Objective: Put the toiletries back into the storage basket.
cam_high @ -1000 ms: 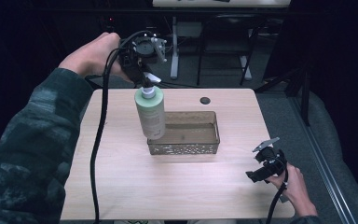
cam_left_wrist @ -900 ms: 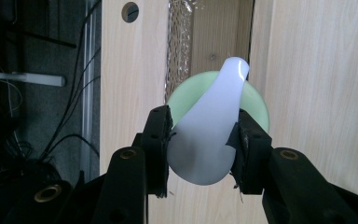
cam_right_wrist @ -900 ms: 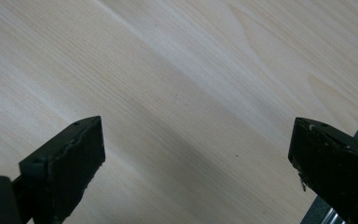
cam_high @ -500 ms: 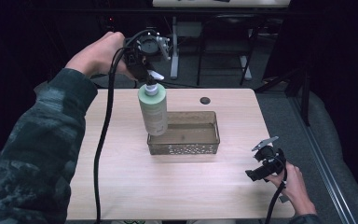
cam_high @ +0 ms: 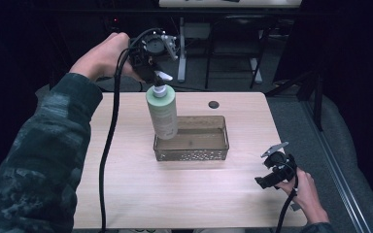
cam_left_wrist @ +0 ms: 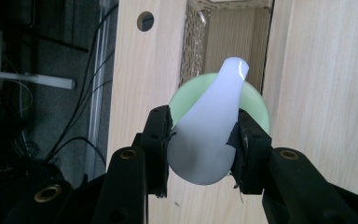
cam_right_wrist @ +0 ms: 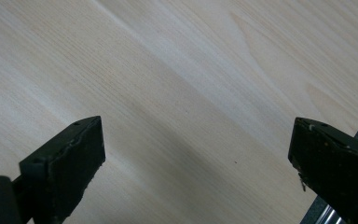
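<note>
A pale green pump bottle [cam_high: 162, 115] hangs upright by its white pump head [cam_left_wrist: 209, 135] over the left end of a clear brown basket [cam_high: 220, 151]. My left gripper [cam_high: 155, 75] points down from above and is shut on the pump head; in the left gripper view both jaws press its sides, with the green bottle shoulder [cam_left_wrist: 256, 100] and the basket [cam_left_wrist: 193, 44] below. My right gripper [cam_high: 270, 175] rests low over the table's front right corner, held by a hand. In the right gripper view its fingers [cam_right_wrist: 65, 163] stand wide open over bare wood.
The light wooden table [cam_high: 126, 194] has a round cable hole [cam_high: 213, 104] at the back edge. A black cable [cam_high: 108, 145] trails from the left gripper across the table's left side. Dark floor and desk legs lie beyond the far edge.
The left gripper has carried the bottle rightward and toward the basket, so its base now hangs over the basket's left end. The right gripper has barely moved.
</note>
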Tool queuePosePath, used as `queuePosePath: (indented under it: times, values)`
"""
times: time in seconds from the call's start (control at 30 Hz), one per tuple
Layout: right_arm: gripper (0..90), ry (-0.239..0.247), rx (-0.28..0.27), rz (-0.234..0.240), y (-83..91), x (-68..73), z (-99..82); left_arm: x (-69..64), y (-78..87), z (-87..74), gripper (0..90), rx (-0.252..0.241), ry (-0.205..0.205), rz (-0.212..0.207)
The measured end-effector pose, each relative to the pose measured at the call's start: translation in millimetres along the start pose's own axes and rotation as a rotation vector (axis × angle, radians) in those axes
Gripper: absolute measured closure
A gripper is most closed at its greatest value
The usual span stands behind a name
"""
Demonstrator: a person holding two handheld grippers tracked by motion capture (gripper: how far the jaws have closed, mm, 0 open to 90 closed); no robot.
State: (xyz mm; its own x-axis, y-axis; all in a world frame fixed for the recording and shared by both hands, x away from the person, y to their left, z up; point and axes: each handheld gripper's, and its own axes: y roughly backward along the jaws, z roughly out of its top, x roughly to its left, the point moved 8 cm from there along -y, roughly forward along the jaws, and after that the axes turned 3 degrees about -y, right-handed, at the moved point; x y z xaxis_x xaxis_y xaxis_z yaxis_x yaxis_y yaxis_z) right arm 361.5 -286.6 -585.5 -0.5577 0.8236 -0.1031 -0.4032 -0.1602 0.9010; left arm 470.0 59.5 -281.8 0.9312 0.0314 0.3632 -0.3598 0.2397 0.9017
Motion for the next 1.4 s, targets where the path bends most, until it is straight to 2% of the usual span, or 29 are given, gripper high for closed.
queuePosePath:
  times: [0.23, 0.37, 0.8, 1.0, 1.27, 1.4]
  values:
    - [3.1, -0.009, -0.003, -0.001, -1.4, -3.1, -1.1, 3.3, -2.4, -1.0, 62.6, 0.014, 0.001, 0.001]
    - [3.1, -0.018, -0.005, 0.014, -3.3, -2.9, 0.1, 5.4, -4.6, -1.5, 62.6, 0.021, 0.004, -0.005]
    - [3.1, -0.016, -0.009, -0.01, 2.4, -5.1, -3.6, 10.6, -19.1, 11.1, 62.7, -0.007, 0.023, -0.002]
    - [3.1, -0.022, -0.011, -0.002, 2.2, -3.4, -2.5, 11.7, -22.8, 14.8, 62.7, -0.012, 0.033, 0.006]
    - [3.2, -0.013, -0.003, 0.0, 0.6, -2.6, -2.3, 9.9, -30.4, 12.4, 62.6, 0.001, 0.042, 0.004]
    - [3.2, -0.014, -0.007, -0.001, 1.1, -2.2, -1.9, 8.4, -35.2, 8.8, 62.6, 0.003, 0.053, -0.011]
